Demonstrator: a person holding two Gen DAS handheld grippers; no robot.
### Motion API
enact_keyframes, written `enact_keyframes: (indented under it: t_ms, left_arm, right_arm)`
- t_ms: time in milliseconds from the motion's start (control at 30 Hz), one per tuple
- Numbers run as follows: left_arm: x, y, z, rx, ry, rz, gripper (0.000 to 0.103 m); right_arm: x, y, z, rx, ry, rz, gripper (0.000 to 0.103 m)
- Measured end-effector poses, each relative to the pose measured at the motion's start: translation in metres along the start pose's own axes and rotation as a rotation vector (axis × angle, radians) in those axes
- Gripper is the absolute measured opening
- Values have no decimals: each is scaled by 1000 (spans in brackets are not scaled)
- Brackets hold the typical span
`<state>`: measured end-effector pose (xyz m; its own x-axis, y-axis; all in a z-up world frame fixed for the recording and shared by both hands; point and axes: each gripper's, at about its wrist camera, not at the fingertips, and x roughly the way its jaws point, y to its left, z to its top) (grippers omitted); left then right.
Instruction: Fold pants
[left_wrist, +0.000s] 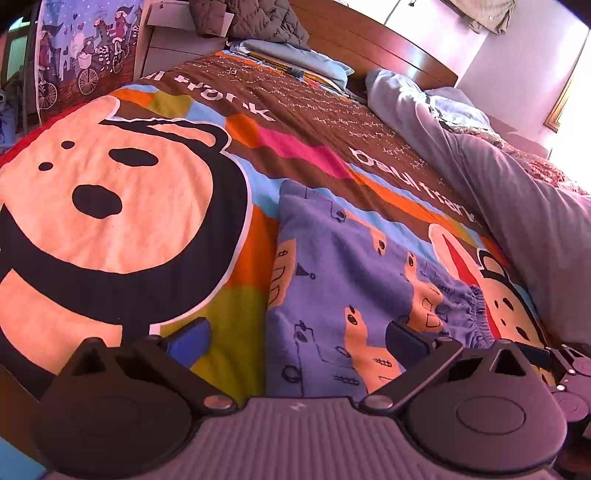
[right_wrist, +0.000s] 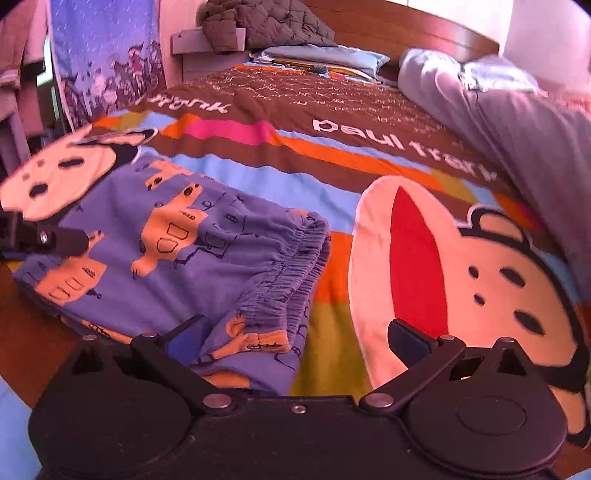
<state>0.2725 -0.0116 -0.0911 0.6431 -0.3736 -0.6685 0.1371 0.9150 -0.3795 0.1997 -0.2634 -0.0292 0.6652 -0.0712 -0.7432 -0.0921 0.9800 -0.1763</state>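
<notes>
Both claws, left claw (left_wrist: 295, 332) and right claw (right_wrist: 295, 336), gape empty; we judge the pants (right_wrist: 177, 236) folded on the bed (right_wrist: 369, 177), waistband toward three o'clock; next, withdraw or tidy.

Bed with a bright cartoon-monkey bedspread (right_wrist: 280, 155), folded purple pants (right_wrist: 192, 251) flat on its near part, pale blue pillow (right_wrist: 325, 55) at the wooden headboard (right_wrist: 399, 26), rumpled grey bedding (right_wrist: 517, 125), perhaps a duvet, along the far side
</notes>
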Motion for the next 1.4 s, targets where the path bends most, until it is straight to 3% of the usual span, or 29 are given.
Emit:
enact_keyframes:
  t_ms: [133,267,400,533,633,667,733,767,900,967,1033,1067,1133,1167,1233,1300,1333,1400]
  left_arm:
    - [-1,2,-1,-12,-5,-8,103]
    - [0,1,-2,-5,-4,-2,103]
    - [0,1,-2,-6,-1,-2,103]
    - [1,-1,-2,4,4,7,103]
    - [1,-2,-2,4,5,9,103]
    - [1,-2,-2,2,4,8,103]
    - [0,-1,-2,-2,3,6,103]
    - [1,-1,-2,-3,3,5,103]
    - [2,-3,-2,5,7,13,103]
    - [2,-3,-2,11,8,17,103]
    - [1,-3,-2,10,7,16,103]
    - [1,-3,-2,7,6,14,103]
    - [1,-2,-2,3,6,13,103]
    - [1,-3,-2,8,6,18,103]
    - [2,-6,-2,24,11,32,103]
    - [3,-9,-2,43,17,49,103]
    - [3,-11,-3,54,21,57,103]
    - [5,-16,-3,81,28,81,103]
  right_arm:
    - [-1,12,0,-61,-17,-43,102]
    - [-3,3,2,-18,-31,-17,102]
    - [-19,2,29,-80,-202,-50,102]
    - [1,21,82,-194,-286,81,102]
    - [48,37,103,-251,-280,156,102]
    - [70,45,106,-324,-246,108,100]
    - [107,52,103,-483,-222,-89,94]
    - [111,46,105,-478,-225,-117,94]
    - [56,-1,114,-176,-355,-28,102]
    - [26,-16,99,-115,-381,84,102]
    - [11,-19,75,-116,-334,140,102]
    - [11,-17,63,-131,-288,114,102]
    - [18,-11,28,-205,-139,-67,102]
    - [16,-11,14,-212,-119,-105,102]
    - [-16,-28,2,-87,-149,-69,102]
    - [-47,-46,-3,114,-164,-69,102]
    - [-59,-54,-9,224,-175,-28,102]
    - [-68,-68,-26,412,-127,139,102]
